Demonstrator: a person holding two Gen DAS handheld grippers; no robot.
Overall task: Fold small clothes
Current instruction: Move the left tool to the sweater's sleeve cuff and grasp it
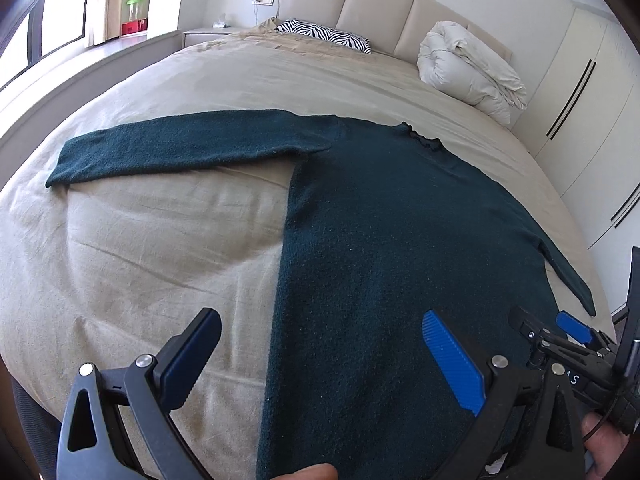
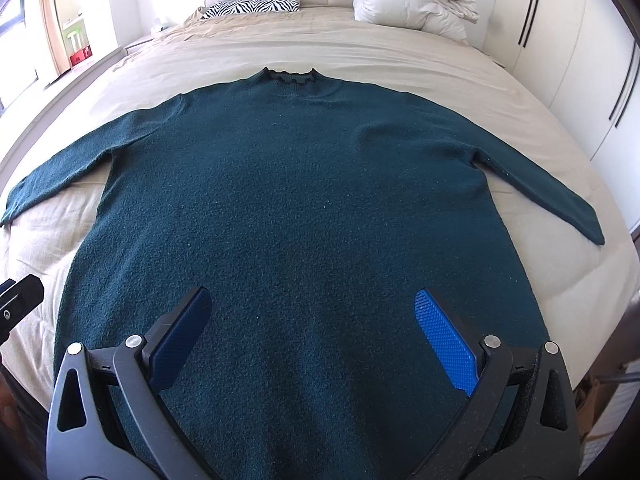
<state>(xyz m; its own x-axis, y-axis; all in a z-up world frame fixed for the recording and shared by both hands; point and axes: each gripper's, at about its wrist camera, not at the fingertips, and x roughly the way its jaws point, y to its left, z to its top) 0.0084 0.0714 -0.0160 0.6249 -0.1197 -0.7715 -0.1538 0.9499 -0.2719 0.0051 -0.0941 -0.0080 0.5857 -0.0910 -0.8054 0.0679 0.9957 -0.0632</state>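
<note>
Sweater: a dark teal knit sweater (image 2: 304, 200) lies flat and face-up on the bed (image 1: 140, 240), collar (image 2: 290, 76) pointing toward the headboard (image 1: 380, 4), hem toward the camera

Sleeves: both are spread out to the sides of the sweater's body, left sleeve (image 1: 172, 148) lying straight out, right sleeve (image 2: 552, 188) angled down toward the hem; neither is folded in yet

Step in hand: by my reading this is the very start, the garment is laid out and smoothed but no fold has been made

Left gripper (image 1: 320, 356): released, jaws spread wide; it hangs above the sweater's left side edge near the hem, one finger over bare sheet, the other over the knit; it holds nothing, and I cannot tell whether it touches the fabric

Right gripper (image 2: 312, 340): likewise released and wide apart, poised above the sweater's lower middle, near the hem; nothing between the fingers

Next move: probably each gripper must reach out to a sleeve or side edge, pinch the knit and carry it inward across the body; the thick fabric looks likely to need a deep bite so that only the sleeve lifts

Beyond the sweater: a zebra-print pillow (image 2: 252, 6) and a rolled white duvet (image 2: 412, 0) sit near the headboard, well apart from the sweater

Risk: dragging the soft sheet along with the sleeve could wrinkle the sweater's body
</note>
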